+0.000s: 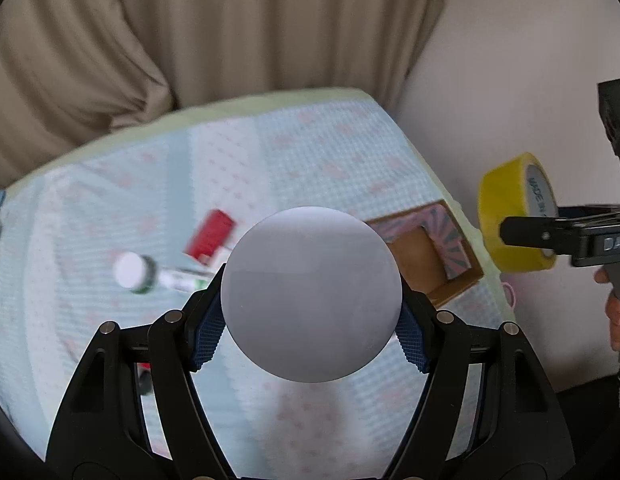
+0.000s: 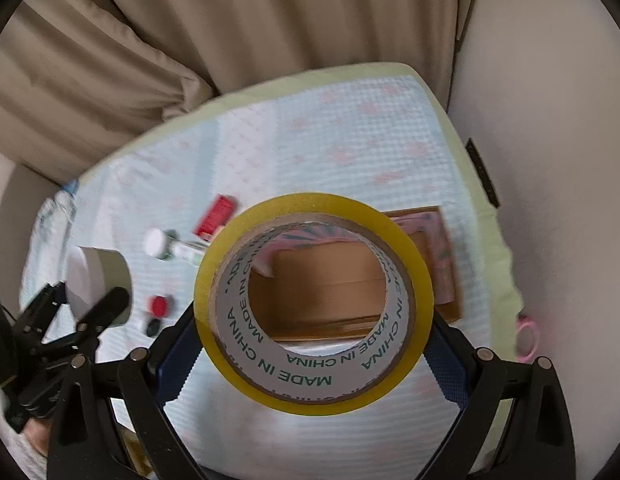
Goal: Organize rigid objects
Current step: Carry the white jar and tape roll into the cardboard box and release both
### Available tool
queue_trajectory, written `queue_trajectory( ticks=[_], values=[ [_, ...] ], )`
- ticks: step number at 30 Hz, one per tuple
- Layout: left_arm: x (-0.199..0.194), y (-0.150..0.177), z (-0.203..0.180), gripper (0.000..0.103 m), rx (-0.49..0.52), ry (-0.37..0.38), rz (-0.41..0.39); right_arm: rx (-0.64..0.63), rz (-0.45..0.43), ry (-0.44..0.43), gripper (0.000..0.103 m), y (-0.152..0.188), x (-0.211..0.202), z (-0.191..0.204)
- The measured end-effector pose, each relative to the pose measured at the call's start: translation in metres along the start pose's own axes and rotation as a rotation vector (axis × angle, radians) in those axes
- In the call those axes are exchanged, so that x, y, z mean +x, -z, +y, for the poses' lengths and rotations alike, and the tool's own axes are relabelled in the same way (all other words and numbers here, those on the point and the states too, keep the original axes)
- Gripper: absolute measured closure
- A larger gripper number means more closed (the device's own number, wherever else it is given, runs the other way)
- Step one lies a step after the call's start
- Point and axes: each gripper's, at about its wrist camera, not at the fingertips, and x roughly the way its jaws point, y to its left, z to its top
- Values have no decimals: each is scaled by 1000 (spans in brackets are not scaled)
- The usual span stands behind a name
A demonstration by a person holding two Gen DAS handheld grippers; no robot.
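The left gripper (image 1: 312, 330) clamps a white puck (image 1: 312, 294) above the bed (image 1: 330, 148); the right gripper (image 2: 314, 364) clamps a yellow tape roll (image 2: 314, 304) over the open box (image 2: 438, 248) near the bed's right edge. A red box (image 1: 209, 238), bottle (image 1: 149, 274) and red cap (image 2: 159, 306) lie mid-bed. The far half lies bare.
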Motion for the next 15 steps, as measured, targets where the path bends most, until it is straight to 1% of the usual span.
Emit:
queue_trajectory(
  ticks=[4, 9, 13, 15],
  values=[
    [48, -3, -33, 34, 2, 1, 79, -63, 48, 20, 6, -8, 35, -37],
    [117, -8, -50, 34, 17, -16, 183, -162, 107, 28, 6, -10, 88, -65],
    [173, -11, -59, 34, 32, -37, 267, -274, 132, 32, 6, -7, 129, -70],
    [198, -8, -62, 34, 37, -48, 301, -362, 148, 56, 6, -1, 153, -65]
  ],
)
